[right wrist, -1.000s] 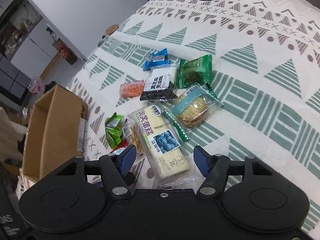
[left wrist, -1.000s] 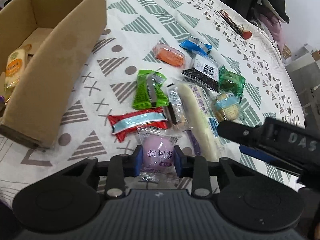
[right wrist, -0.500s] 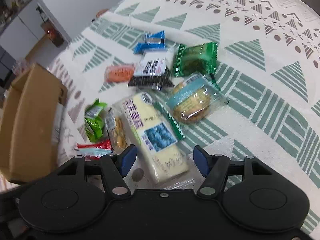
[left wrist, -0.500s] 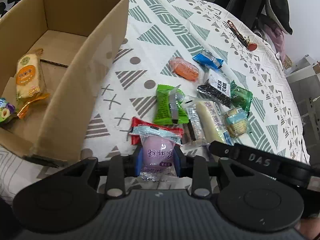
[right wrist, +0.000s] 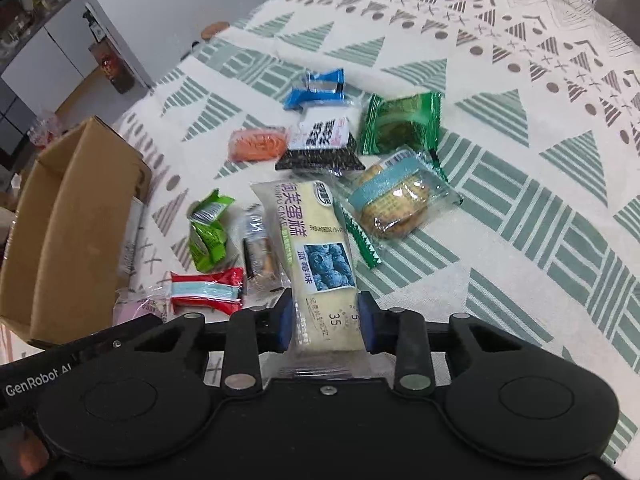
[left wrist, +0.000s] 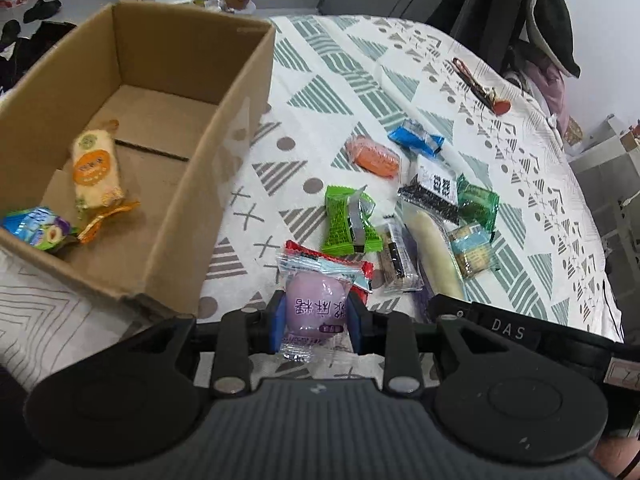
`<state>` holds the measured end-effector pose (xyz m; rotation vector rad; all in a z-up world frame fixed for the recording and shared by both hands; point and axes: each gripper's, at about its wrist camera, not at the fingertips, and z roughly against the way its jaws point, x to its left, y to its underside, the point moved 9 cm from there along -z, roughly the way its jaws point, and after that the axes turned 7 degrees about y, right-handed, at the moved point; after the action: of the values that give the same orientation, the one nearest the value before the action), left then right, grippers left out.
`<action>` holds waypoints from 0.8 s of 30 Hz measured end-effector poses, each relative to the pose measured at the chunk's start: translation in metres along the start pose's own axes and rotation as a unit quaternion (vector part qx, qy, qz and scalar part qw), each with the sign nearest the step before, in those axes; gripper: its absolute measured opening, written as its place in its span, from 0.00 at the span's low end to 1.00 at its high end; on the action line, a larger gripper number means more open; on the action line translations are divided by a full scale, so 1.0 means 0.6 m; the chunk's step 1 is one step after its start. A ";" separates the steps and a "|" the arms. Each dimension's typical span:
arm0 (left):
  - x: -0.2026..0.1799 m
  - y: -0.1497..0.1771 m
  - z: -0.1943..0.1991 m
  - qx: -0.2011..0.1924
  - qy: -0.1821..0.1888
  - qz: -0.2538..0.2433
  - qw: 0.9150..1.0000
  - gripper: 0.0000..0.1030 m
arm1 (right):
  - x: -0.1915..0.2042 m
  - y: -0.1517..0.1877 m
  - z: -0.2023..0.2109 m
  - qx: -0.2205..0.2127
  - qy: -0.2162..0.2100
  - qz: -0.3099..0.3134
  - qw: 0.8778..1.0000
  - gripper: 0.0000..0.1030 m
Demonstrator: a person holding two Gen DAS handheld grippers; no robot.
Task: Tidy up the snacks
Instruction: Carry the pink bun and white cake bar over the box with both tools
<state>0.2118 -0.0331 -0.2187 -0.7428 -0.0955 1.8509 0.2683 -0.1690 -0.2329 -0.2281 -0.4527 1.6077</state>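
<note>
The left tongs (left wrist: 316, 318) clamp a clear-wrapped lilac sweet (left wrist: 316, 307) with purple characters, right of the cardboard box (left wrist: 224, 152). The right tongs (right wrist: 325, 322) clamp a pale blueberry cake bar (right wrist: 316, 256) printed "35"; their body reads "GenRobot".

A lived-in home room is shown: a table covered by a white cloth patterned with green triangles (left wrist: 400, 92), dark clothing draped over a chair (left wrist: 532, 20) at the far right, white cabinets (right wrist: 44, 56) at the far left.
</note>
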 end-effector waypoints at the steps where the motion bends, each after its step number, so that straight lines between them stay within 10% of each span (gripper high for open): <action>1: -0.002 -0.001 0.006 -0.003 0.000 -0.002 1.000 0.29 | 0.000 -0.002 0.004 -0.004 -0.002 -0.002 1.000 0.30; 24: -0.018 -0.039 0.138 -0.089 -0.041 -0.024 0.995 0.29 | 0.027 -0.026 0.119 -0.091 -0.090 -0.028 0.991 0.28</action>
<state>0.1894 -0.0103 -0.1383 -0.7794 -0.3316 1.8439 0.2518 -0.1633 -0.1603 -0.2063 -0.7416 1.5390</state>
